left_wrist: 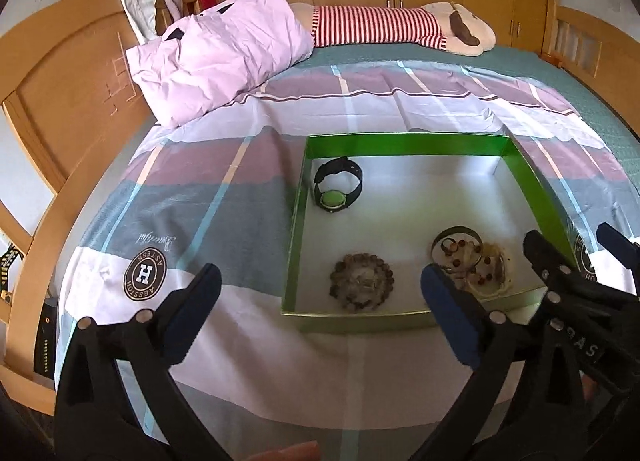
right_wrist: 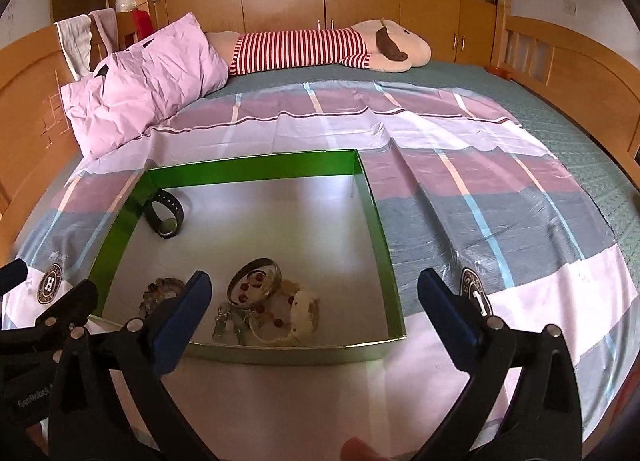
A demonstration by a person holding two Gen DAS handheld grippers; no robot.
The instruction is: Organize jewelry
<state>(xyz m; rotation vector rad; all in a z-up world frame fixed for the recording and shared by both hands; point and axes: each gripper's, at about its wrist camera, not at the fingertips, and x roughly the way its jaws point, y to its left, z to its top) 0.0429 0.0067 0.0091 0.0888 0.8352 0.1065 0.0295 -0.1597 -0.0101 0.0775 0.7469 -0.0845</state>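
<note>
I am holding my left gripper [left_wrist: 320,293] spread wide over the near-left edge of the green box [left_wrist: 404,140], nothing between its fingers. My right gripper [right_wrist: 314,297] is hanging just as wide over the box's near-right corner, also empty. Both are clear of the contents.

The box is sitting on the striped bedsheet [right_wrist: 480,197], and all the jewelry I can see is lying inside it. The black watch [left_wrist: 338,189] is resting in the far-left corner, strap buckled into a loop, face toward me. The beaded bracelet [left_wrist: 362,285] is lying flat near the front wall, on its own. Just right of it, the pale bangle [right_wrist: 306,311], a dark ring-shaped bangle [right_wrist: 253,279] and a strand of red beads [right_wrist: 256,293] are piling up together, touching and overlapping; I cannot tell what is threaded through what.

Handling, as I am judging it:
- Watch: light, strap flexible; pinching across the standing strap loop looks easiest.
- Beaded bracelet: limp, probably elastic, round beads likely slipping; closing over one side of the ring.
- Bangles: stiff, smooth, possibly brittle; gripping across the rim, gently.
- Red strand: likely snagging, so lifting slowly.
</note>
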